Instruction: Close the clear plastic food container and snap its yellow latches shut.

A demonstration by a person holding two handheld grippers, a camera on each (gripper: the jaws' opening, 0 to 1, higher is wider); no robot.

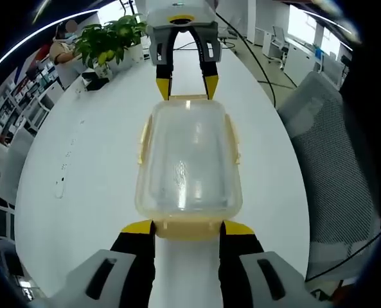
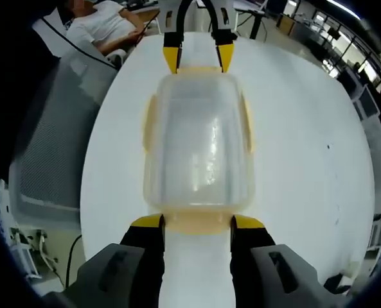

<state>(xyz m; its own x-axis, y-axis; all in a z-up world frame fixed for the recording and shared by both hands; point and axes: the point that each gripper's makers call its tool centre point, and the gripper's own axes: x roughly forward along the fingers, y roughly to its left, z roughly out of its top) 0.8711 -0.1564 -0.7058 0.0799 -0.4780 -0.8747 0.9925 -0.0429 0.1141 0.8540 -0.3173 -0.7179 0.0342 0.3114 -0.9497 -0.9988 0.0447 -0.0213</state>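
Left gripper view: no readable writing or brand on any item. The left tool [image 1: 187, 228] stands open, its yellow tips at either side of the near end latch of the clear container [image 1: 189, 163], which lies lid-on upon the white table [image 1: 81, 167]. Right gripper view: the right tool [image 2: 197, 222] is likewise spread wide, tips flanking the opposite end latch [image 2: 198, 222].

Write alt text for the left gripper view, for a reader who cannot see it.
A clear plastic food container with its lid on and yellow latches sits on a white table, the left gripper open at its near end. The right gripper faces it at the far end, with a potted plant beyond.
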